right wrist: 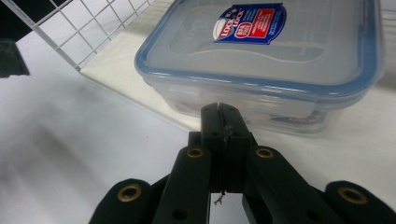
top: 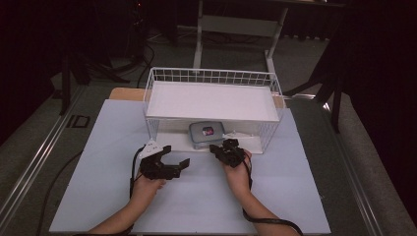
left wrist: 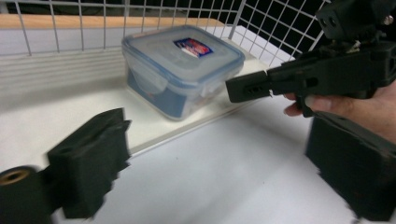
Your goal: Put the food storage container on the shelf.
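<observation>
A clear plastic container with a blue-rimmed lid and a red and blue label [top: 207,133] [left wrist: 182,70] [right wrist: 271,60] sits on the lower white board of a white wire rack [top: 211,76], near its open front. My right gripper [top: 215,147] [right wrist: 219,116] is shut with nothing between its jaws. Its tip is just in front of the container's near wall; I cannot tell whether it touches. My left gripper [top: 176,156] [left wrist: 219,172] is wide open and empty, on the mat to the left of the container and short of the rack. The right gripper [left wrist: 280,81] crosses the left gripper view.
A white shelf [top: 211,101] covers the rack above the container. Wire walls [left wrist: 140,18] close the rack's back and sides. A pale mat [top: 196,201] covers the table in front. Cables and stand legs lie on the dark floor [top: 305,54] behind.
</observation>
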`<state>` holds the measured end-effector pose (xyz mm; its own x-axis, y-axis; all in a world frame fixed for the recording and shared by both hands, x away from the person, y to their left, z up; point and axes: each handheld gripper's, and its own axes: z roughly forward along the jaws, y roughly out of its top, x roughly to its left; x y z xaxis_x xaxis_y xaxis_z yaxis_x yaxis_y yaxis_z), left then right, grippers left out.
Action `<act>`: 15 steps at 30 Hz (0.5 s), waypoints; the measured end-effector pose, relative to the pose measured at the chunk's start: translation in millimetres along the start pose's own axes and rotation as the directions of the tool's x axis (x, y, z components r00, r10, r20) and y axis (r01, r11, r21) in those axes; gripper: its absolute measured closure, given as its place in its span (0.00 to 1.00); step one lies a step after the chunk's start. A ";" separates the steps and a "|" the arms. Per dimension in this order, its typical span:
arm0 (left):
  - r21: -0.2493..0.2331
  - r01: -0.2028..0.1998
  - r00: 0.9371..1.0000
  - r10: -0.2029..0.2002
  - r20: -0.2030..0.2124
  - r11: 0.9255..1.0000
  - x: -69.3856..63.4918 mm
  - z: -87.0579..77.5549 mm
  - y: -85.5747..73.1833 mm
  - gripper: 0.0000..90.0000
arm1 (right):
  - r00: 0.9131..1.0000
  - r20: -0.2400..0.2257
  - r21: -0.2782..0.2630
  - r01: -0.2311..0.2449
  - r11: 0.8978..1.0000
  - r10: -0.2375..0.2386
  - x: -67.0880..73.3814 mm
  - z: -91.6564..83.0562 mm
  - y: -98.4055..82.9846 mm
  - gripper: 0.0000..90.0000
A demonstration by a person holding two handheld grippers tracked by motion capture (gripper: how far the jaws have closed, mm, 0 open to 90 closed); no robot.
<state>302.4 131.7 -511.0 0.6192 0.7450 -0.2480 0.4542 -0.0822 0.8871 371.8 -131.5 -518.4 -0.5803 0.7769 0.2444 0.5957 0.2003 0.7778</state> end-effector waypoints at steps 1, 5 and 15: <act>0.003 -0.005 1.000 0.005 -0.006 1.000 0.2 -0.1 -0.5 0.03 | 1.000 0.000 -0.002 0.003 1.000 -0.003 0.0 1.4 0.1 1.00; -0.011 0.006 1.000 -0.006 0.001 1.000 2.4 -1.9 -1.5 0.03 | 1.000 0.007 -0.006 0.002 1.000 -0.002 0.7 7.3 2.0 1.00; -0.024 0.014 1.000 -0.014 0.003 1.000 5.1 -4.1 -2.8 0.03 | 0.999 0.049 -0.026 -0.005 1.000 0.006 -4.0 19.9 11.3 1.00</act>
<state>301.7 138.5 -513.1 0.6148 0.7440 -0.2617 0.4471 -0.0554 0.8928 391.8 -120.4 -522.1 -0.5490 0.8062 0.2205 0.5839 0.1811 0.7914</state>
